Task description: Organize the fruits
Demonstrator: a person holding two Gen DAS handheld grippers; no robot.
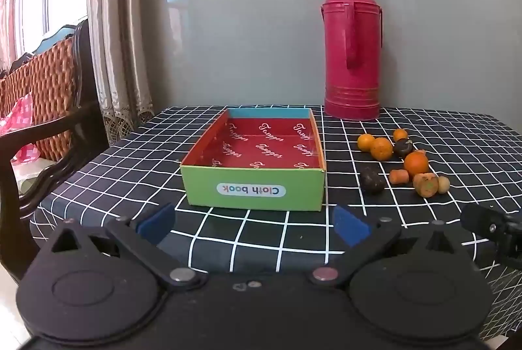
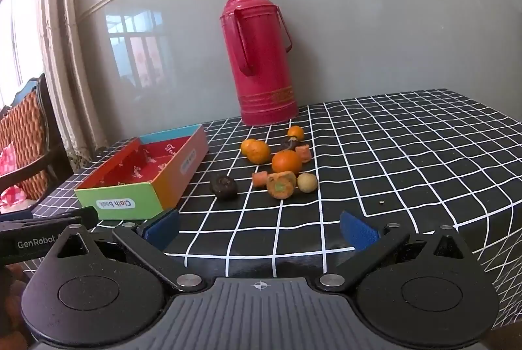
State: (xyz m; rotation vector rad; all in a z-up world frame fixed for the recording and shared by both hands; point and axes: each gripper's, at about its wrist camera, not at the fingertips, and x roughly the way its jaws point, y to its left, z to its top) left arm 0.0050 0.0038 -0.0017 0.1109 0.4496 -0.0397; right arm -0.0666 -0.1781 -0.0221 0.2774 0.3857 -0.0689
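An open cardboard box (image 1: 254, 186) with a green front and red inside stands empty on the checked tablecloth; it also shows in the right wrist view (image 2: 120, 203). To its right lies a pile of fruit: several oranges (image 1: 416, 163) (image 2: 286, 162), carrot pieces (image 1: 425, 184) (image 2: 280, 185), two dark fruits (image 1: 372, 181) (image 2: 223, 186) and a small pale round one (image 2: 307, 182). My left gripper (image 1: 254, 224) is open and empty, just in front of the box. My right gripper (image 2: 261, 227) is open and empty, in front of the fruit pile.
A tall red thermos (image 1: 351, 49) (image 2: 262, 56) stands at the back against the grey wall. A dark wooden chair (image 1: 49, 121) with an orange cushion stands left of the table. A small crumb (image 2: 381, 202) lies on the cloth at the right.
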